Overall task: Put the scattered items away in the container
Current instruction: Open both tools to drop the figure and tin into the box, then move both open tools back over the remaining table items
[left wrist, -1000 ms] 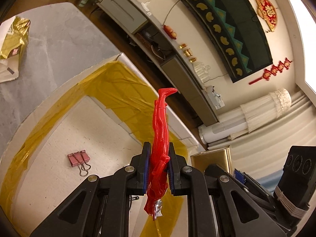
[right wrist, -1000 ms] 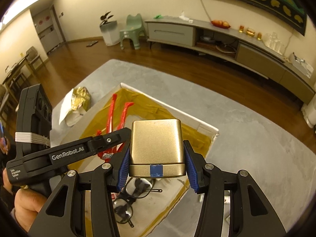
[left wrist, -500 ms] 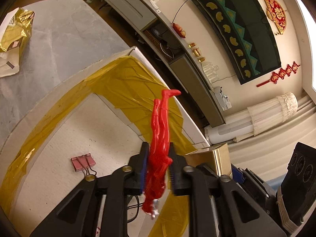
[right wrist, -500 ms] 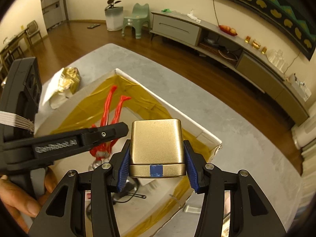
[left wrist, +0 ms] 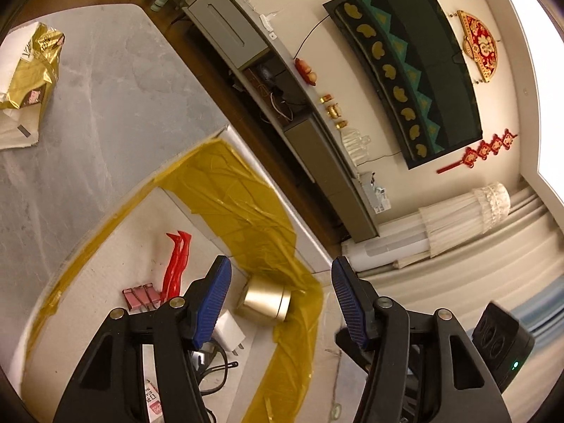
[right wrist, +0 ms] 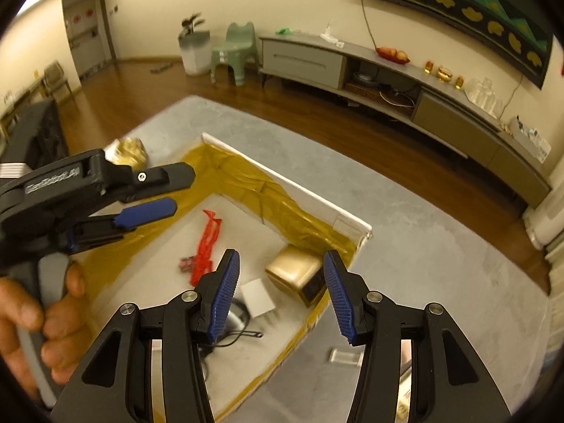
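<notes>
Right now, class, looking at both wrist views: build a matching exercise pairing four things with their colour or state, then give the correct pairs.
Things:
1. toy figure
2. metal box
3. binder clip
4. left gripper

Descriptions:
A. gold
B. pink
C. open, holding nothing
D. red

Pairs: 1-D, 2-A, 3-B, 4-C

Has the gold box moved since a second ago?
Yes. The gold box has left the open right gripper and now lies on the tray floor, in the corner by the white tray wall.
</notes>
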Demonstrator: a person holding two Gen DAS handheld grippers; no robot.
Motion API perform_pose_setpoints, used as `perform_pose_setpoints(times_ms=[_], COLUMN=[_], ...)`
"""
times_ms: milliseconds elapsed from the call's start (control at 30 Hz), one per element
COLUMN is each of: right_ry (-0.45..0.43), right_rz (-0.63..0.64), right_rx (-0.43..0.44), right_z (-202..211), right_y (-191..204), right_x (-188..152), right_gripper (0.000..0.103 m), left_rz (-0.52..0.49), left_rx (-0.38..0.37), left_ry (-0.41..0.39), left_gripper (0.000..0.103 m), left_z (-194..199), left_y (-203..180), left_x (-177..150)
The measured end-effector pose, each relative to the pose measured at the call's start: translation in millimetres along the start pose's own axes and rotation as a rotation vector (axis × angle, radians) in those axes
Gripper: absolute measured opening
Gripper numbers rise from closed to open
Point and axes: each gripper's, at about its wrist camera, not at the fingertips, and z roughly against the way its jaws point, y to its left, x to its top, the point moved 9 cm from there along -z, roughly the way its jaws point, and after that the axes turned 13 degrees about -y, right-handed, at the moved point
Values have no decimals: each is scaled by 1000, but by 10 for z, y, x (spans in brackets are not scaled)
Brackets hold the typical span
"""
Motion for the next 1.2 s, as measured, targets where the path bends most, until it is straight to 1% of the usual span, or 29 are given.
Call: perform_pose_setpoints(times_ms=[133,300,400,533,633,700,800,867,1067,1200], right_ry=[-71,-148,-187,-237,-263,-276,-275,-290,-348,-365], right_rz=[-85,-171,-187,-204,-226,-244,-276,-303,-369,-407], right_rx=[56,147,207,251,269,272,252,237,192,159], right_z=[338,738,971,1240,1378,1457,1498,1560,1875,2048], right_y=[-15,65,156,189,164,124,-25,-138,-527,-780], right_x=[-18,-142,-265,-423,-536,-618,-674,-676,-672,-702], right_gripper=[53,53,53,53,53,53,53,53,53,53], left_rz=[-11,-111,-210,-362,-452,-487,-535,-570,-706,-790], left_rx=[-29,-52,-24,40,61,59,43,31,-18,-60], left_ry=[-27,-66,-92,-129,-142,-144,-137,-130,-70,-7], left_gripper=[59,59,59,59,59,59,59,59,59,59], left_z=[142,300,353,424,465,494,536,544,511,446], left_y=[-79,-269,-413,-534,-640,-709,-835,-936,-1315,-1537], left_x=[144,244,216,100,-40,-134,-299,-422,-930,-1340])
